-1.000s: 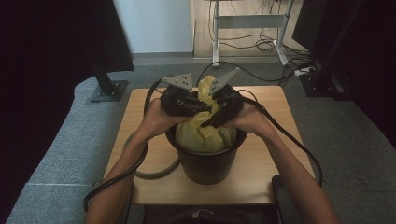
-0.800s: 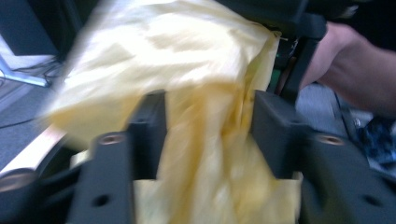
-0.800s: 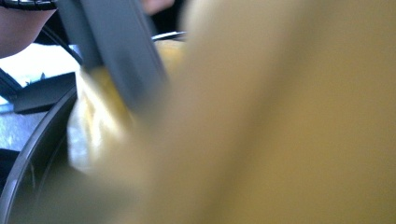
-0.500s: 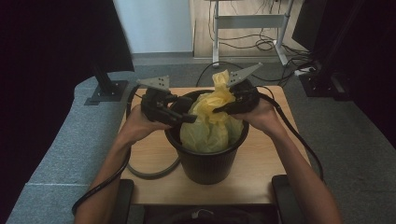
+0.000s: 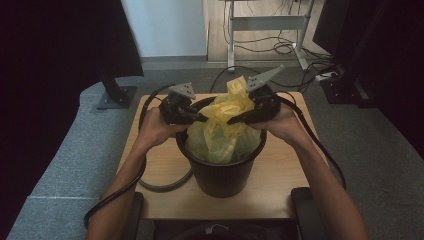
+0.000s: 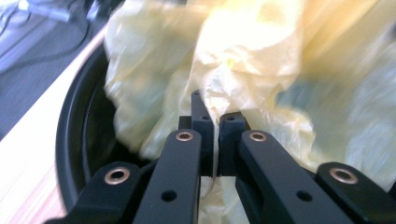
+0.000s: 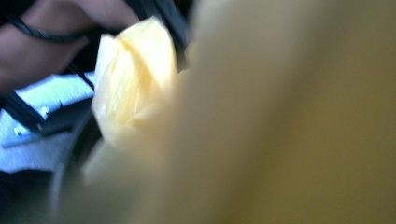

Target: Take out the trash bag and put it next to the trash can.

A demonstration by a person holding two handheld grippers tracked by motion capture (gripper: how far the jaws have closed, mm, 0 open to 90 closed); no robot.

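Observation:
A black bucket [image 5: 220, 170] stands mid-table with a yellow plastic bag [image 5: 220, 135] stuffed in it, its gathered top sticking up. My left gripper [image 5: 202, 119] reaches in from the left over the rim. In the left gripper view its jaws [image 6: 215, 123] have just closed and pinch a fold of the bag [image 6: 261, 56], with the bucket rim [image 6: 70, 140] below. My right gripper [image 5: 232, 121] comes in from the right at the bag's neck. Its jaws have just eased slightly, with bunched film between them. Blurred yellow bag [image 7: 130, 79] lies close to the right gripper view's camera and hides the jaws.
The bucket sits on a small wooden table [image 5: 280, 185], where a grey cable loop [image 5: 165, 185] lies to its left. A monitor stand base [image 5: 116, 97] is on the floor at the back left. A metal desk frame [image 5: 265, 22] and cables lie beyond.
The left gripper drew back to the left and opened, then came right again and shut on the bag's neck. The right gripper stayed on the bag and shifted a little.

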